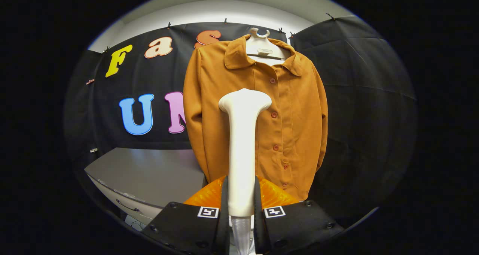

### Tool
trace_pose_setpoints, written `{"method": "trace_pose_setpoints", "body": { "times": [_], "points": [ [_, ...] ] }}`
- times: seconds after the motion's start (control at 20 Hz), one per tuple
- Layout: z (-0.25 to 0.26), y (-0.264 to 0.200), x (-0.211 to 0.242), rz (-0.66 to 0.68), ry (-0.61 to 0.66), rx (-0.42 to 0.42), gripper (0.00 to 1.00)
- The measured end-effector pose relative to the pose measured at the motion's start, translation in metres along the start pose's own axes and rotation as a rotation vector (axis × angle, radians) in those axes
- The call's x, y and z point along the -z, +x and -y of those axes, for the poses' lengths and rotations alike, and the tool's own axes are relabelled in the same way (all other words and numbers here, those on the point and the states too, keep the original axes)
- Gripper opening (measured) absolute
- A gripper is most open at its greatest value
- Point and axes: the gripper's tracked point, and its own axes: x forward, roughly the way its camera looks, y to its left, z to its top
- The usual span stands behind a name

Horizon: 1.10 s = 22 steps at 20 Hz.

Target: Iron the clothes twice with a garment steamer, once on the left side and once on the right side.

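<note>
Against the booth's dark cloth hangs the orange shirt (pixel 258 120) on its hanger (pixel 262 47), and the gripper (pixel 241 206), fingers clamped on the steamer (pixel 243 142), holds the head upright before the placket, apparently to start a pass.

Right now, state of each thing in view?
claw: shut on the garment steamer handle, one finger on each side.
garment steamer: held upright, head at the jacket's chest, contact unclear.
jacket: hanging on the hanger, buttoned, collar open.
hanger: carrying the jacket, hook up.
grey table: beyond the claw, beside the jacket.
</note>
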Motion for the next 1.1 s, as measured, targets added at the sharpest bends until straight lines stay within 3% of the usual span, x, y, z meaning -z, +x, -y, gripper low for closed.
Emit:
{"method": "trace_pose_setpoints", "body": {
  "times": [0.7,1.1],
  "points": [
    [0.003,-0.01,0.111,-0.244,0.009,0.012,0.29],
    [0.002,-0.042,0.169,-0.349,0.03,-0.003,0.3]
  ]
}}
